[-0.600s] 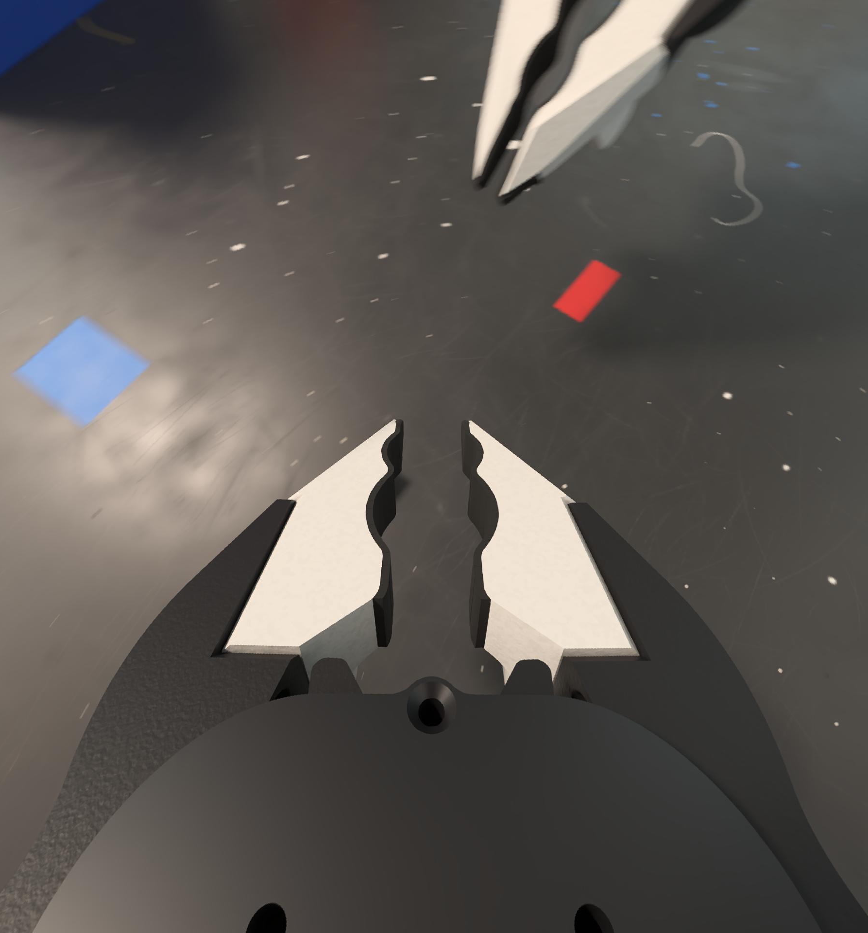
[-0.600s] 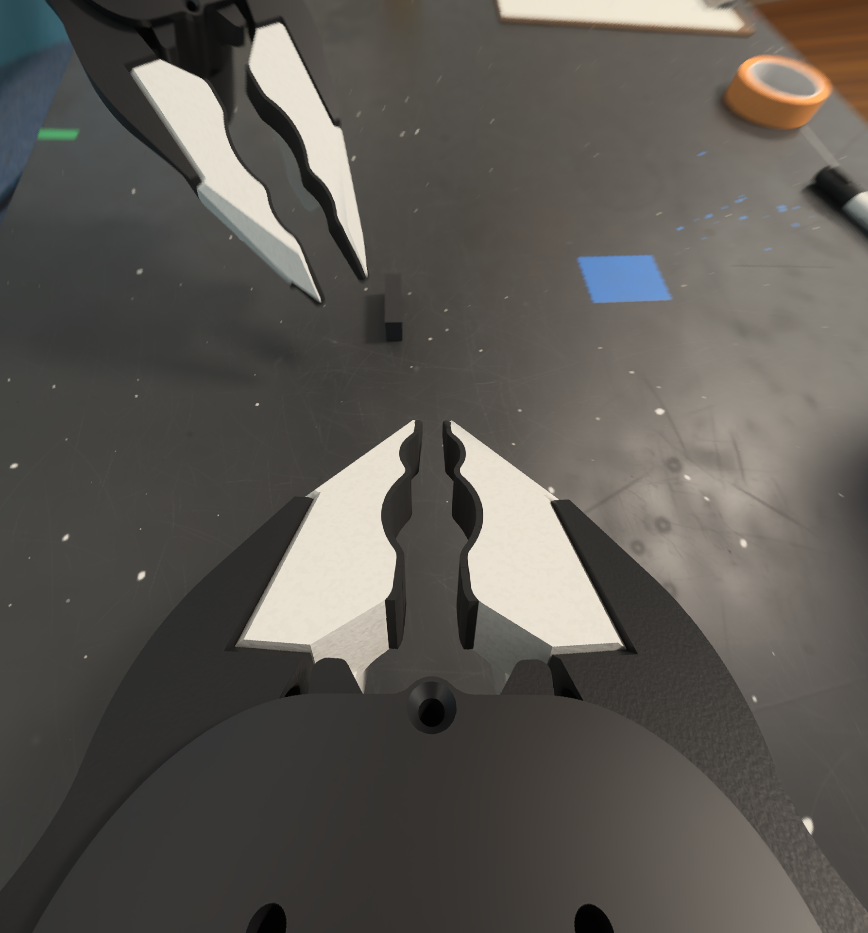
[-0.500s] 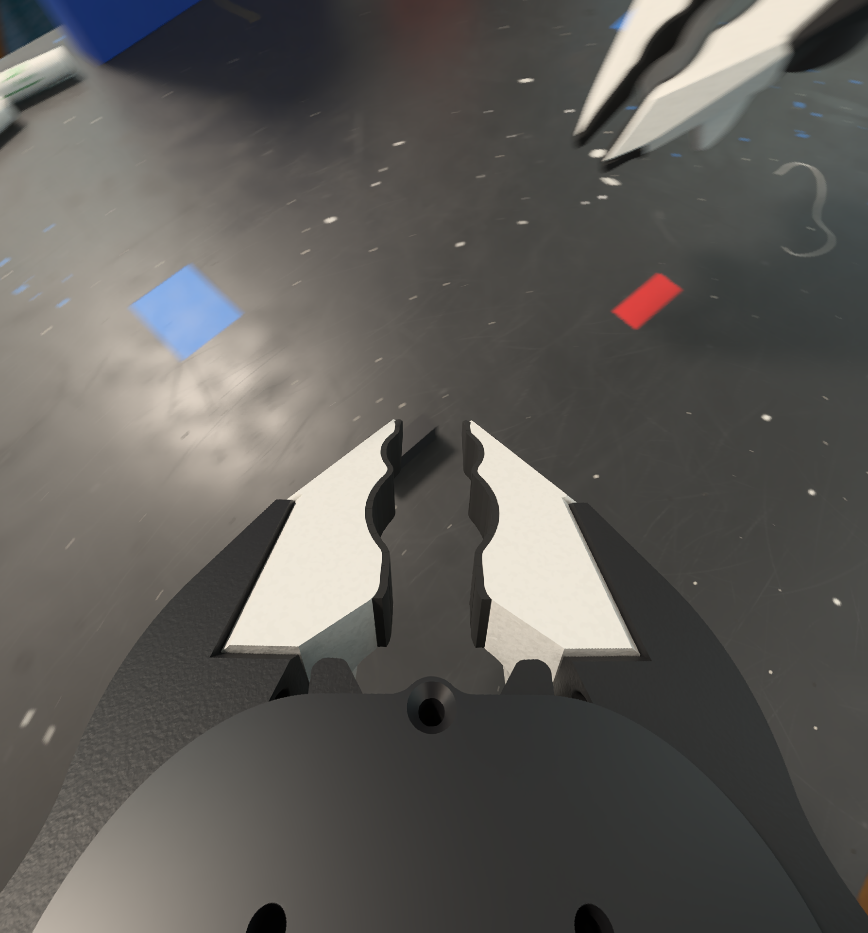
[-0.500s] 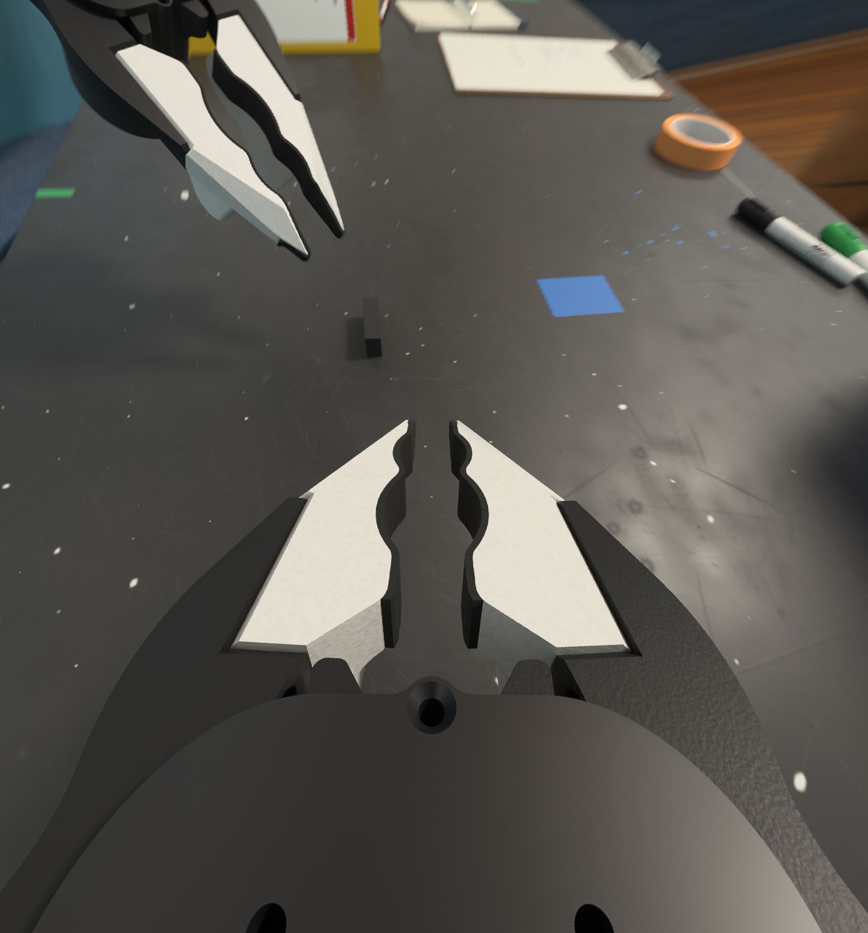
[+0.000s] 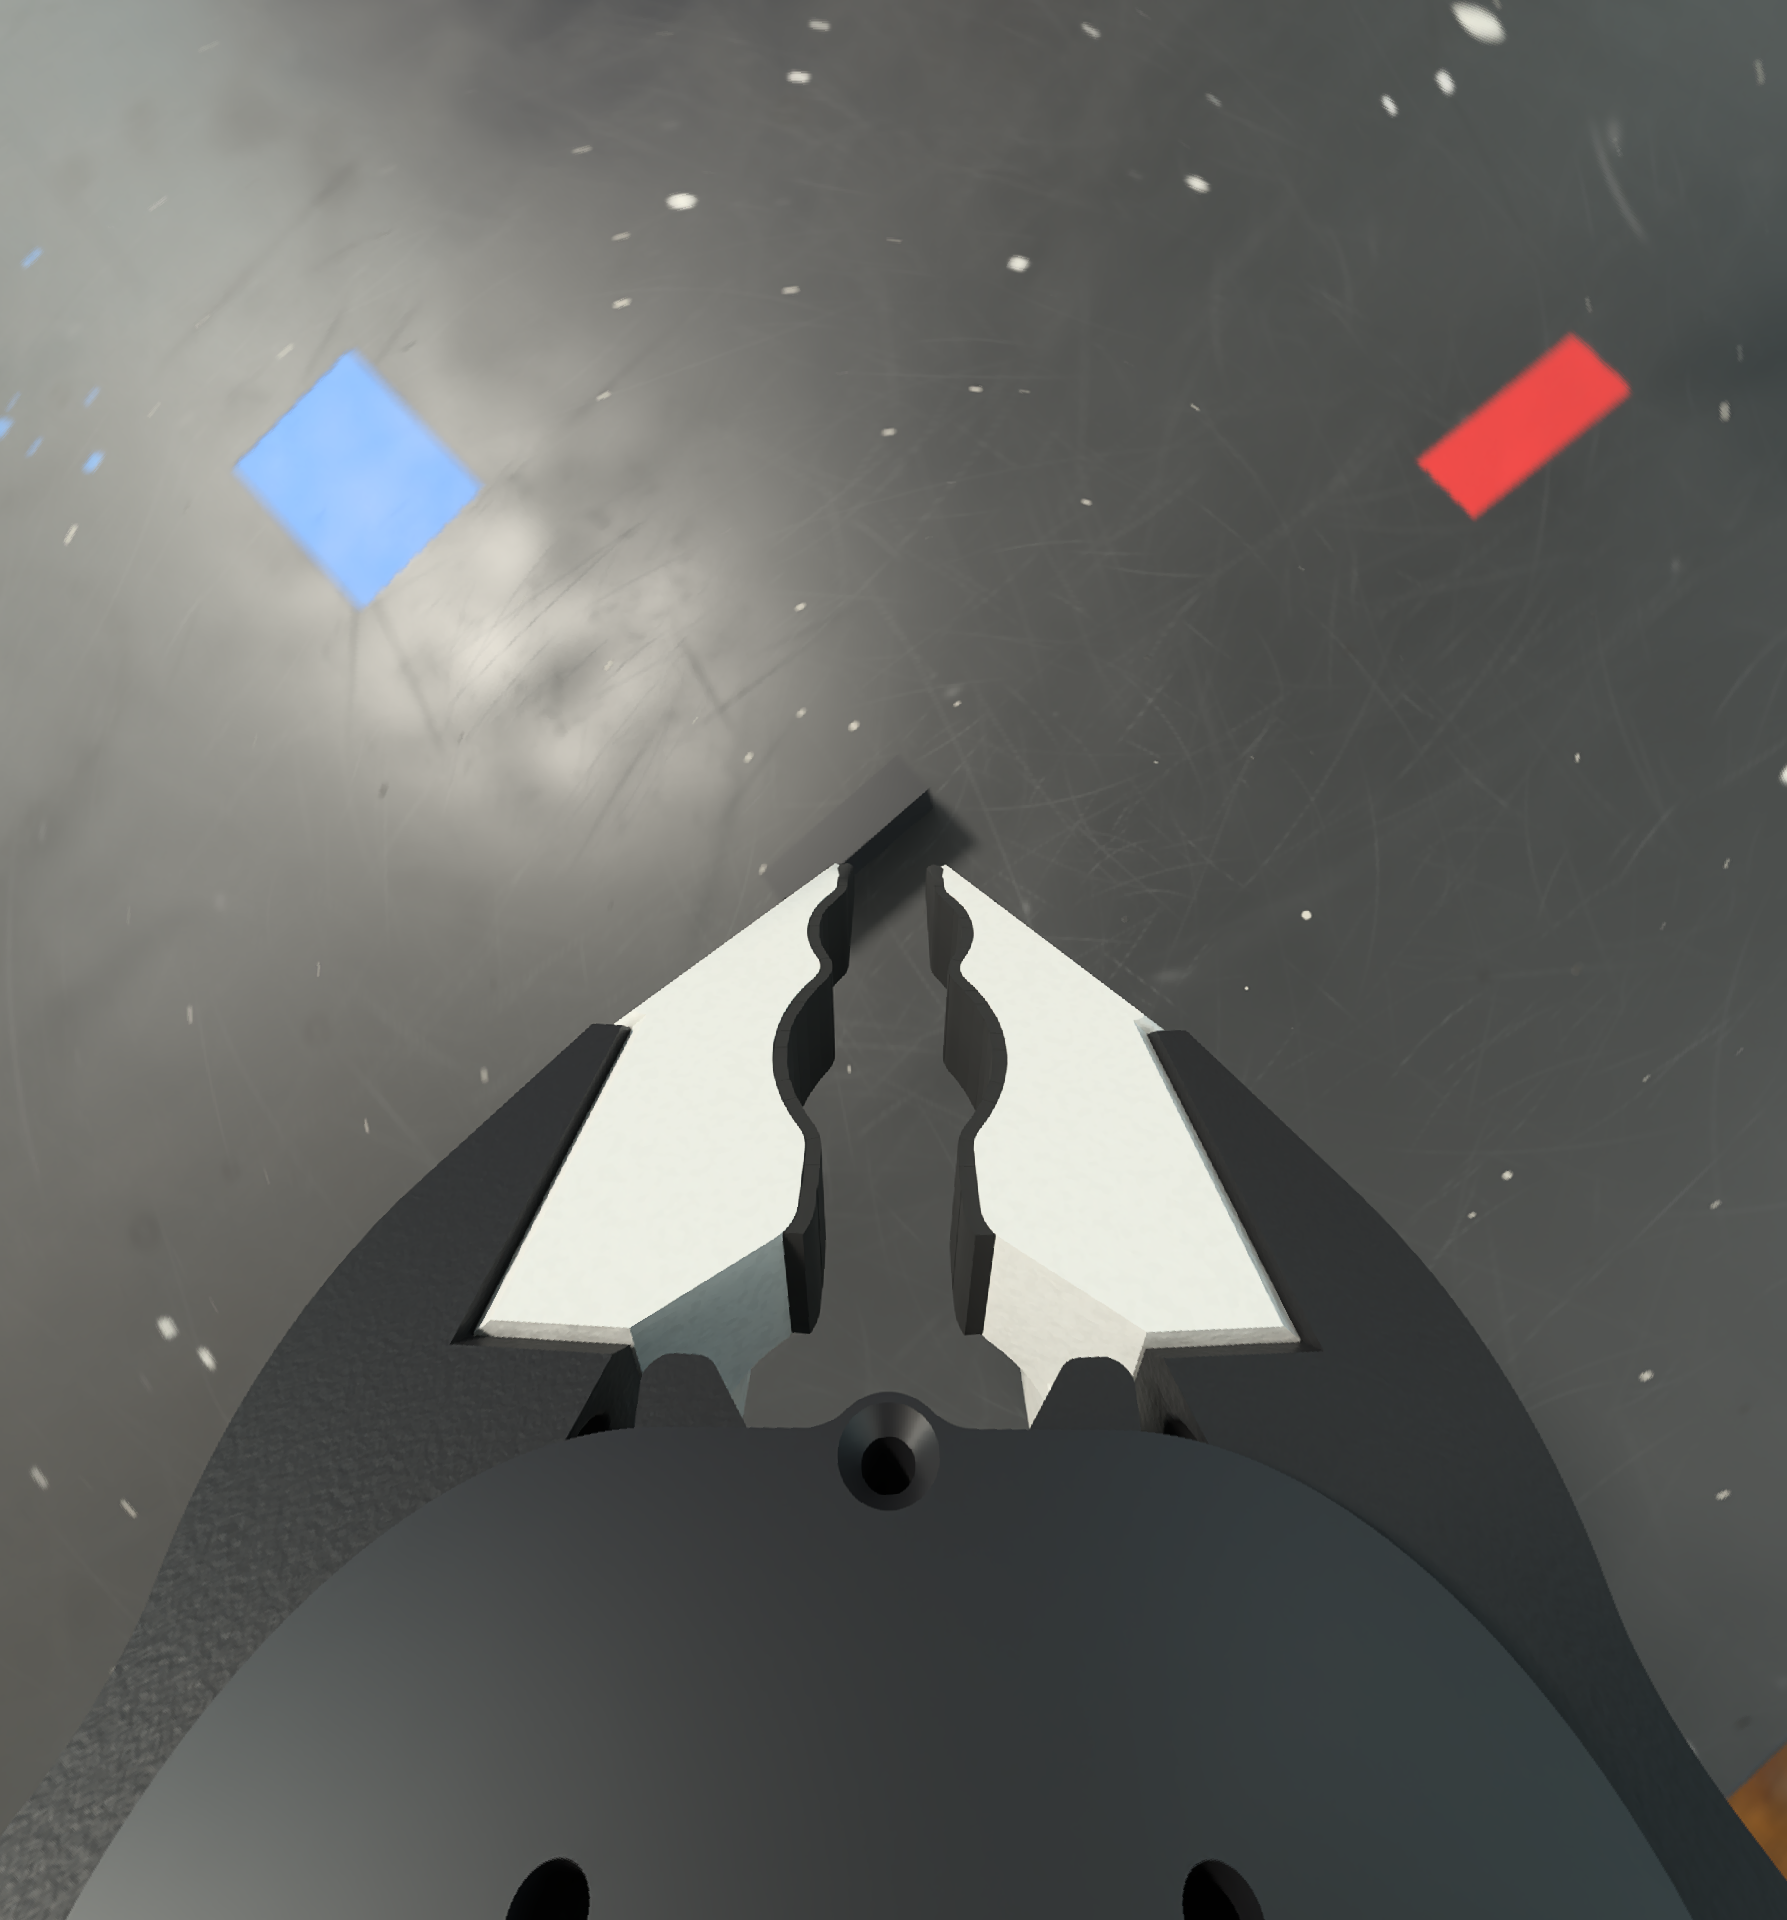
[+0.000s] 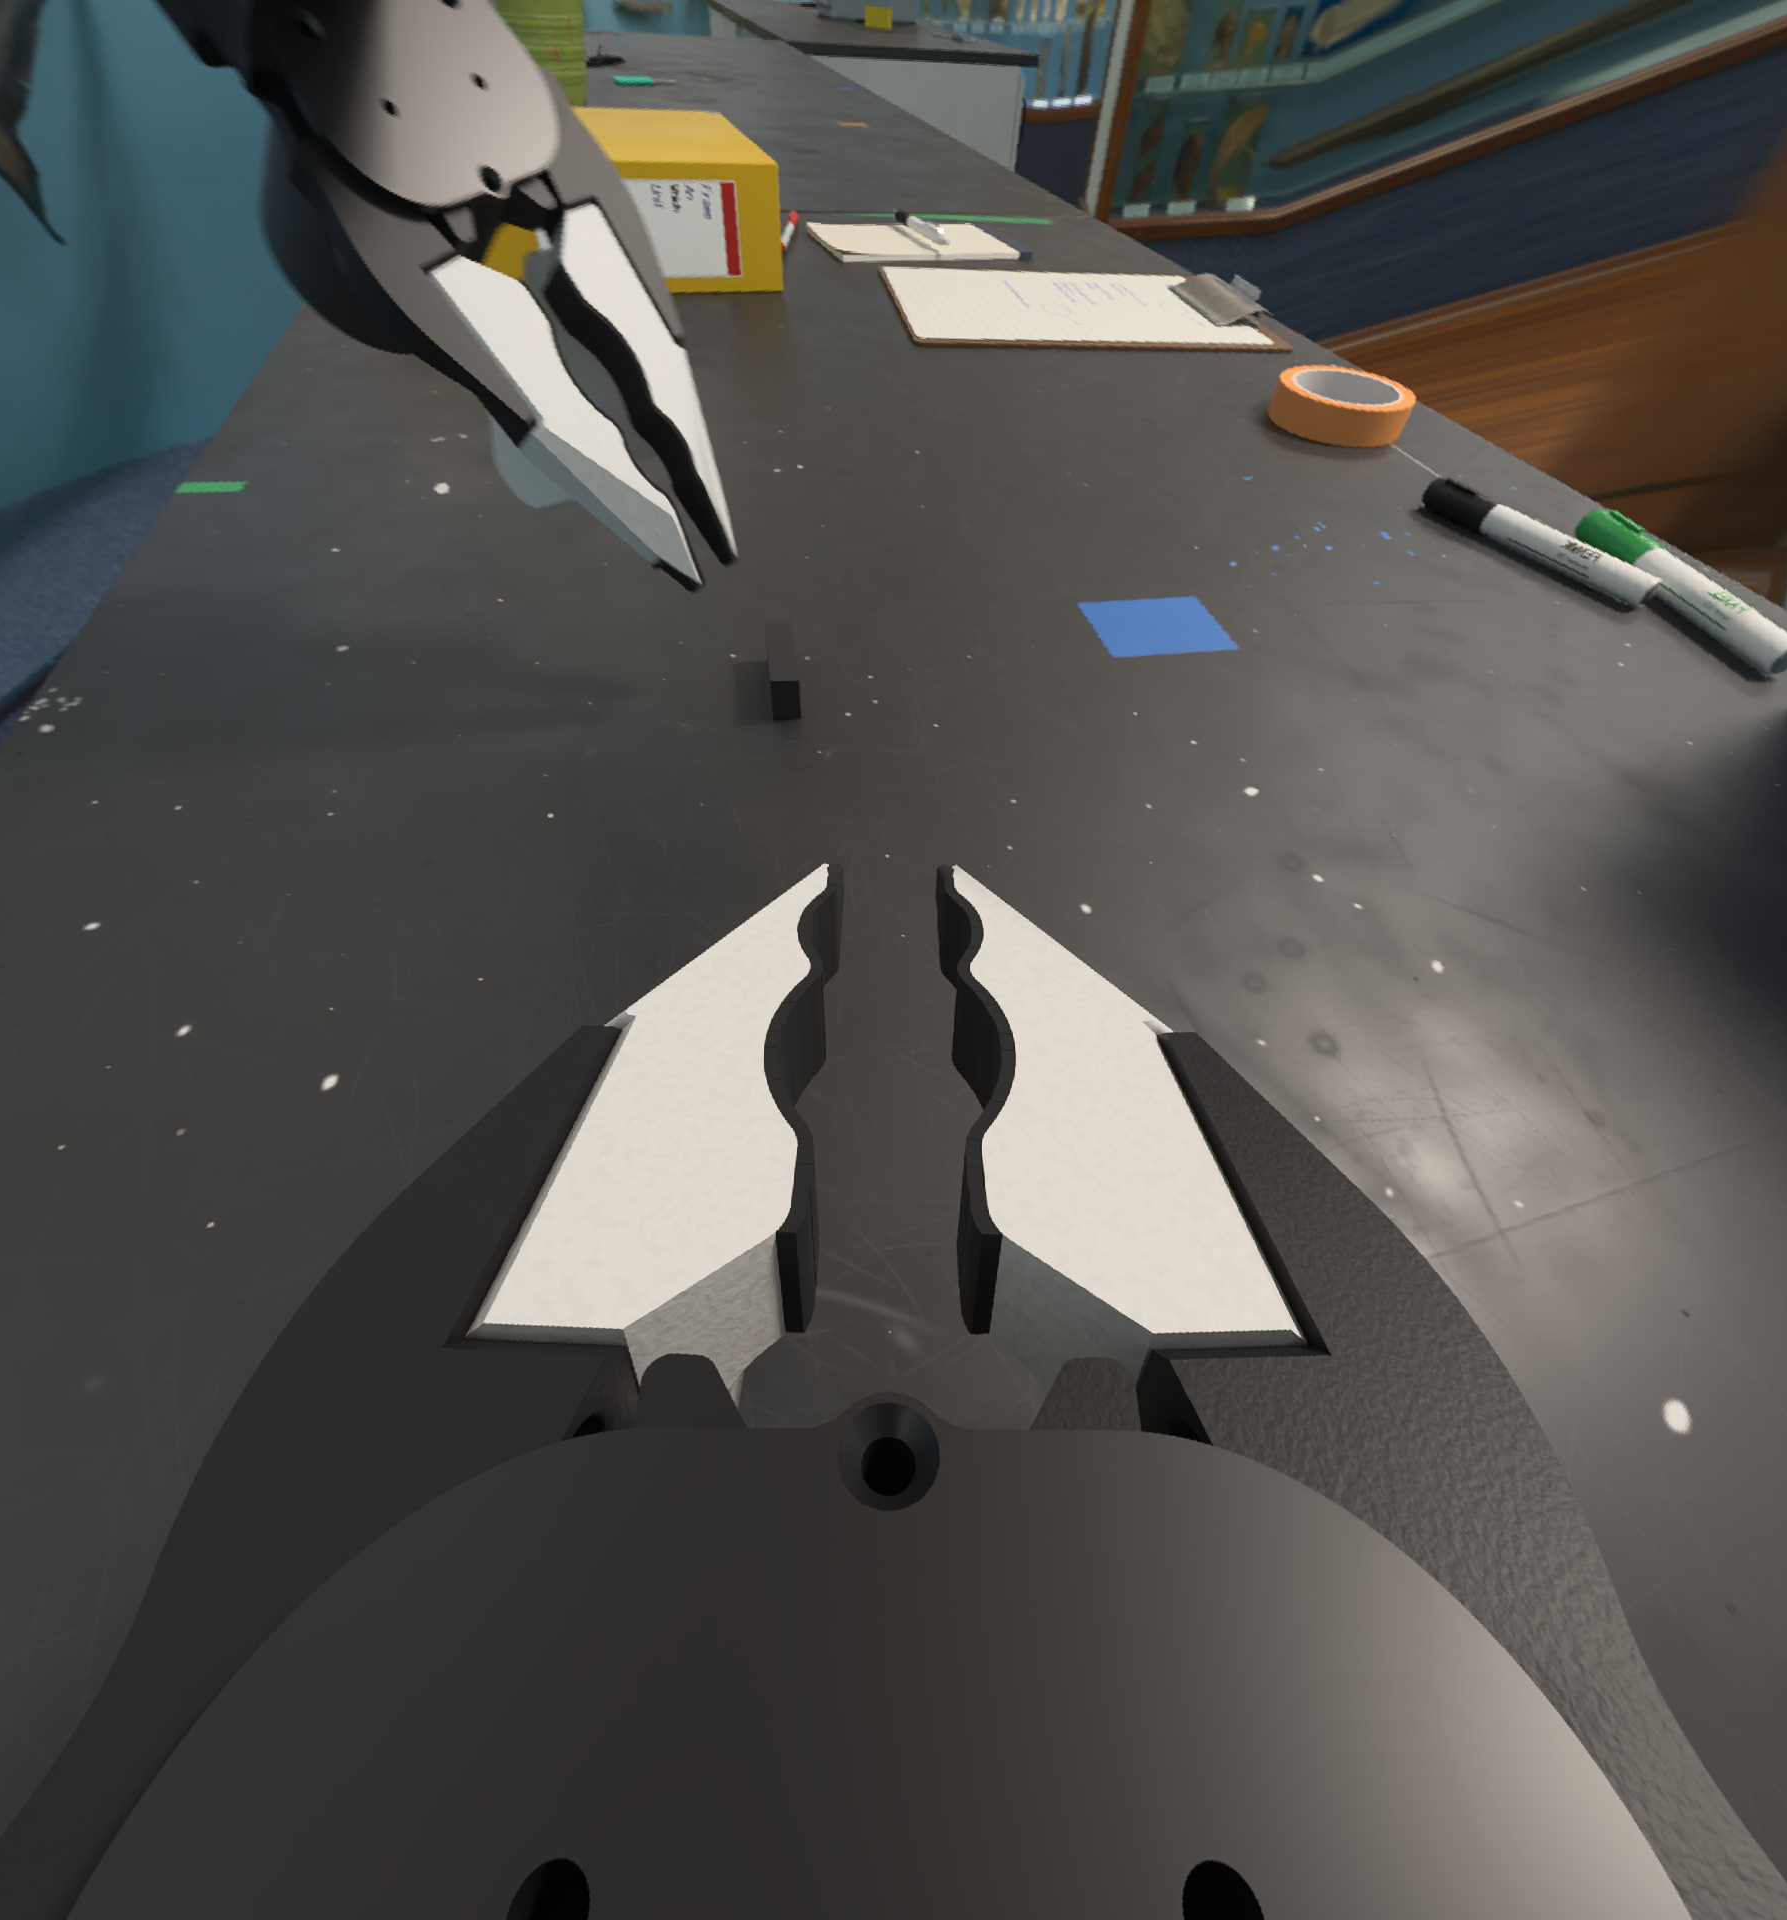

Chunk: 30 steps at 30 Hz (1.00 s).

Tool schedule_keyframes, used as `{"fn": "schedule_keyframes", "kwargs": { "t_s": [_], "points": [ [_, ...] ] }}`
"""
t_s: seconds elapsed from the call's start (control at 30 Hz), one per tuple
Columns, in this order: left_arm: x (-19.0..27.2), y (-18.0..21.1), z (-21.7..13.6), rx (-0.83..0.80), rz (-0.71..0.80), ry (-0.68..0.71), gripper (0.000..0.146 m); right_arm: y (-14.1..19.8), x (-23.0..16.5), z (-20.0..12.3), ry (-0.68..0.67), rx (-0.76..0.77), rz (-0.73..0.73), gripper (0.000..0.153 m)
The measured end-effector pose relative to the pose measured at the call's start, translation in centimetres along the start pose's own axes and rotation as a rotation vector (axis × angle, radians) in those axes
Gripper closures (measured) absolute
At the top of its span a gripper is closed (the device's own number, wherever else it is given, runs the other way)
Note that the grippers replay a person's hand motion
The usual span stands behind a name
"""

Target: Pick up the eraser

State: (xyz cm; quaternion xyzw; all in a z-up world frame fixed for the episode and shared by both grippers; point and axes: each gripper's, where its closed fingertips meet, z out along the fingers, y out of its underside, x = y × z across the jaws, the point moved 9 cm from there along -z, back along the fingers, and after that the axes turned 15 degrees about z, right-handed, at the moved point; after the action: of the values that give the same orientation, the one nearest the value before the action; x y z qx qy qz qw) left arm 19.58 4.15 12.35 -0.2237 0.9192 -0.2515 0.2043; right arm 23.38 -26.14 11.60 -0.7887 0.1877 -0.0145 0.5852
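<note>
The eraser (image 6: 780, 681) is a small dark block lying on the dark speckled table (image 6: 972, 520). In the left wrist view the eraser (image 5: 899, 821) lies just past my left gripper (image 5: 889, 878), partly between its fingertips in the picture. The left gripper is open with a narrow gap and holds nothing. In the right wrist view the left gripper (image 6: 707, 566) hangs tilted downward, above and just behind-left of the eraser, not touching it. My right gripper (image 6: 889, 878) is open and empty, well short of the eraser.
A blue square patch (image 5: 357, 478) and a red patch (image 5: 1523, 424) mark the table. At the right edge lie an orange tape roll (image 6: 1341, 403) and two markers (image 6: 1538, 542). A clipboard (image 6: 1076, 307), a notebook (image 6: 910, 241) and a yellow box (image 6: 697, 197) sit farther back.
My left gripper has tipped downward and the eraser now shows just past its tips. My right gripper has opened wider, drawn back, and left the left wrist view.
</note>
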Motion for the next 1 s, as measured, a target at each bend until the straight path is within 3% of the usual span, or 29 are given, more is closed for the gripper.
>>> {"fn": "schedule_keyframes", "kwargs": {
  "t_s": [0.2,0.37,0.57,1.0],
  "points": [
    [-0.8,-3.0,2.0,-0.183,0.471,0.124,0.134,-0.1,-0.4,-0.2,-0.038,0.007,0.005,0.135],
    [-1.3,-3.6,3.7,-0.338,0.665,0.234,0.132,-0.4,-0.5,-0.4,-0.044,0.003,0.015,0.135],
    [-1.7,-3.4,4.2,-0.403,0.75,0.318,0.131,-0.7,-0.4,-0.9,-0.043,0.021,0.021,0.135],
    [-2.0,-2.8,5.7,-0.525,0.849,0.349,0.134,-0.7,0.0,-1.3,-0.058,0.038,0.056,0.135]
  ]
}}
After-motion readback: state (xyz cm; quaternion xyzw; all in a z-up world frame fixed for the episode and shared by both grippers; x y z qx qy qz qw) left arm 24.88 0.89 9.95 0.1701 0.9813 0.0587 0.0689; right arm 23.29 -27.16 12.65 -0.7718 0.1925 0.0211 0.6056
